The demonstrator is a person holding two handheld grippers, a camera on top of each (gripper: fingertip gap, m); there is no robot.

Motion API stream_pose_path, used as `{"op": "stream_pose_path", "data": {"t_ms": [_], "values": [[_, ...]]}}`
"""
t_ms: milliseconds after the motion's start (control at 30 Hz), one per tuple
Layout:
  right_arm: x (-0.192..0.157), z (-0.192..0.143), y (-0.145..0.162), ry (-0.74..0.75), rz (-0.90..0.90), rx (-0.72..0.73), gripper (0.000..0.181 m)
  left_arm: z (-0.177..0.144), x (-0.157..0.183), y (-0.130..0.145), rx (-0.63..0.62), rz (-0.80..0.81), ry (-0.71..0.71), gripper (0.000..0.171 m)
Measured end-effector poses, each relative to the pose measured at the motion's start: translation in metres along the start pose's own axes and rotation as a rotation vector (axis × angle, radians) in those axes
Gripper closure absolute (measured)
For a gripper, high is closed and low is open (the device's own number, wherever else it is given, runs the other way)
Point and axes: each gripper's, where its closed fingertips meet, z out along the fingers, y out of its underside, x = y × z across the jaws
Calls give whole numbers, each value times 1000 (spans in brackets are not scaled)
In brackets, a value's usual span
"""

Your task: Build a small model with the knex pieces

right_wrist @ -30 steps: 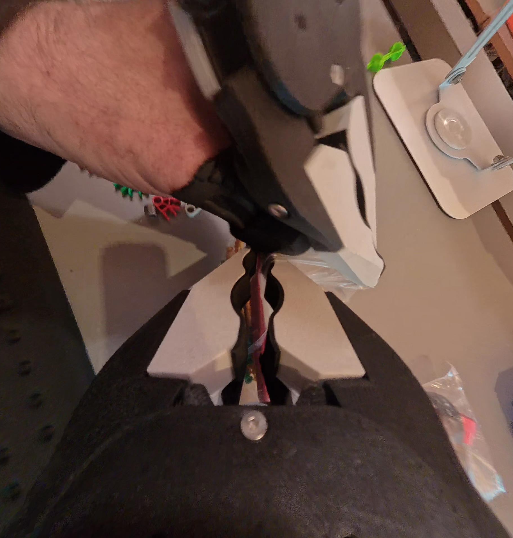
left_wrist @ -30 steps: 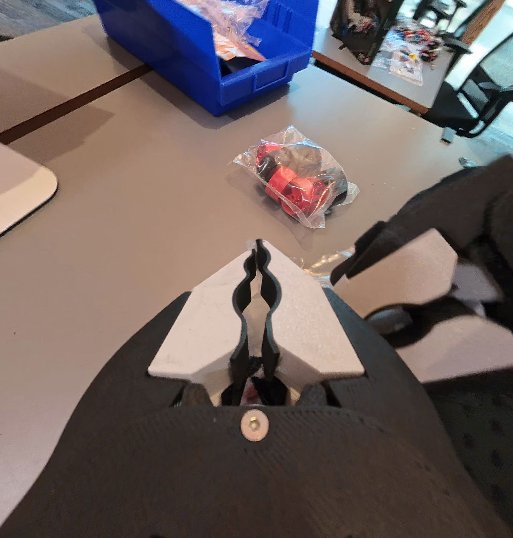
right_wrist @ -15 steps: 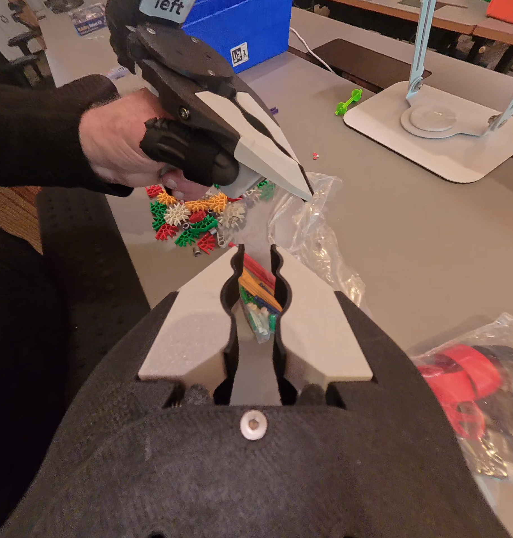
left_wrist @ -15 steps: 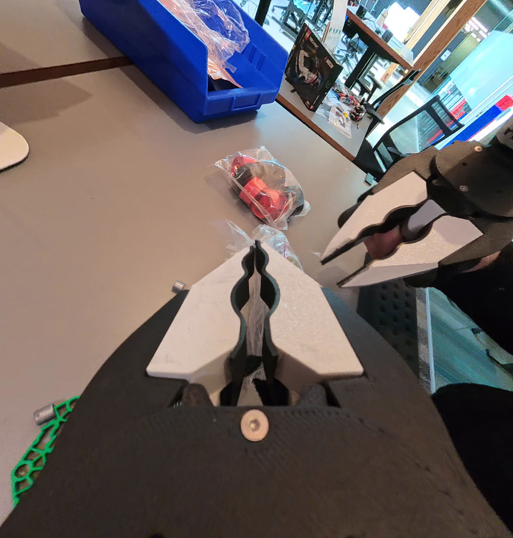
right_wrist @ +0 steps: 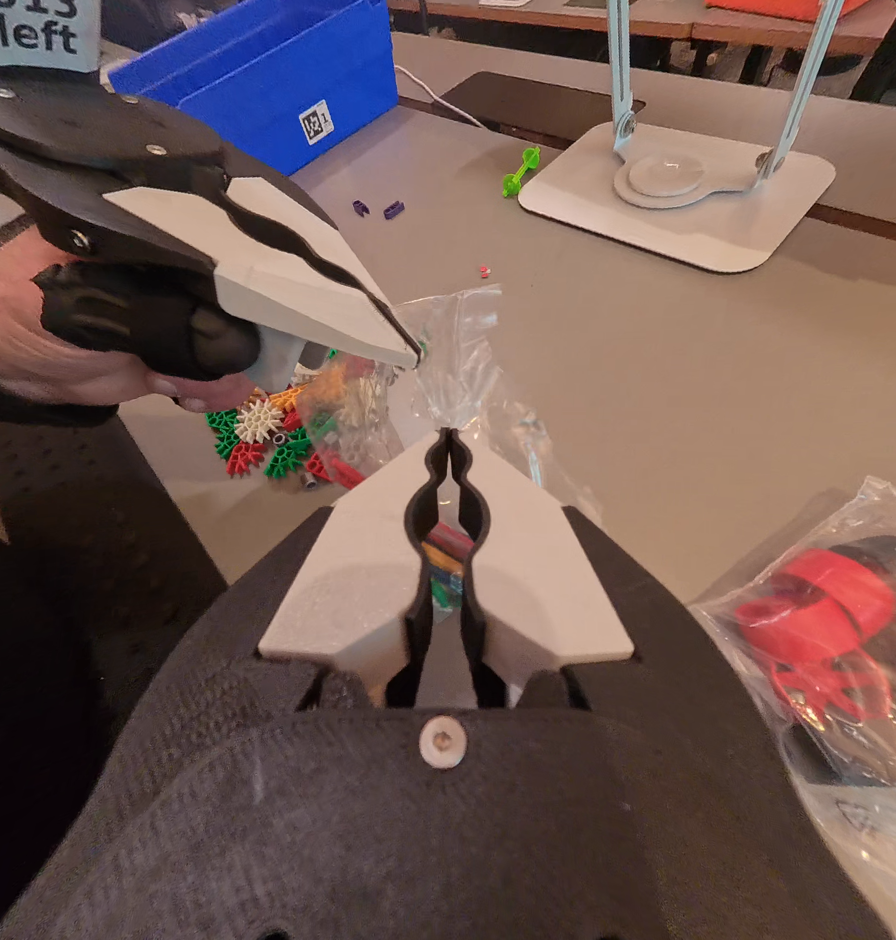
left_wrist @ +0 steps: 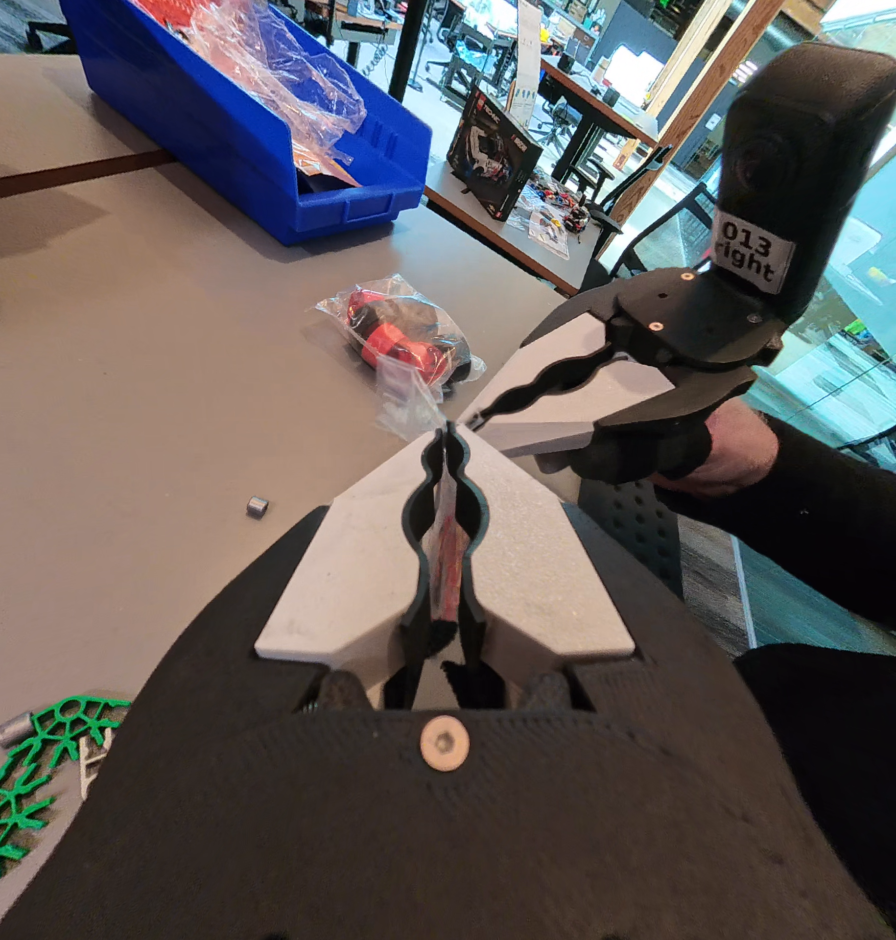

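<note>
From the left wrist view, the left gripper (left_wrist: 445, 437) is pressed together on a clear plastic bag (left_wrist: 410, 397), and the right gripper (left_wrist: 474, 419) meets it tip to tip above the grey table (left_wrist: 130, 381). A wrapped red part (left_wrist: 402, 346) lies beyond.

From the right wrist view, the right gripper (right_wrist: 448, 435) also pinches the film, beside spilled toy connectors (right_wrist: 263, 437). Pulling well, I'd judge, means both pinches stay tight and move apart evenly.

Grey table (left_wrist: 130, 356), office desks (left_wrist: 578, 96) beyond.
</note>
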Motion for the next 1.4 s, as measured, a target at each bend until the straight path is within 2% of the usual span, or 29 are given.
{"op": "stream_pose_path", "data": {"t_ms": [167,267,367,467,533,567,633,667,800,900,933,1000,1167,1300,1400], "values": [[-5,-3,-9,-27,25,55,181,-8,0,0,10,6,17,170],[-5,-12,-19,-62,79,116,181,-13,-2,0,10,-15,37,145],[-8,-18,-30,-104,115,160,181,-7,-2,6,-53,1,65,124],[-10,-20,-36,-118,104,172,181,0,1,3,-69,10,103,127],[-10,-21,-40,-107,89,174,181,3,5,1,-89,-2,139,143],[-12,-21,-41,-112,81,171,181,5,5,-2,-79,-9,138,146],[-15,-21,-43,-108,70,169,181,8,3,-3,-78,-3,122,168],[-16,-22,-44,-108,68,174,181,9,0,-5,-66,7,103,171],[-8,-26,-48,-40,83,190,181,11,-5,-9,-60,18,61,171],[2,-28,-42,51,95,154,181,11,-12,-15,-49,46,-25,171],[5,-29,-41,81,103,148,178,11,-14,-18,-37,55,-56,171],[6,-30,-43,120,122,147,158,10,-16,-23,-27,85,-102,171],[3,-22,-48,125,174,153,139,10,-16,-37,-5,162,-191,171],[9,-19,-53,173,197,189,137,14,-6,-43,11,186,-202,171],[19,-22,-54,210,226,226,151,14,0,-49,35,205,-210,171]]}}
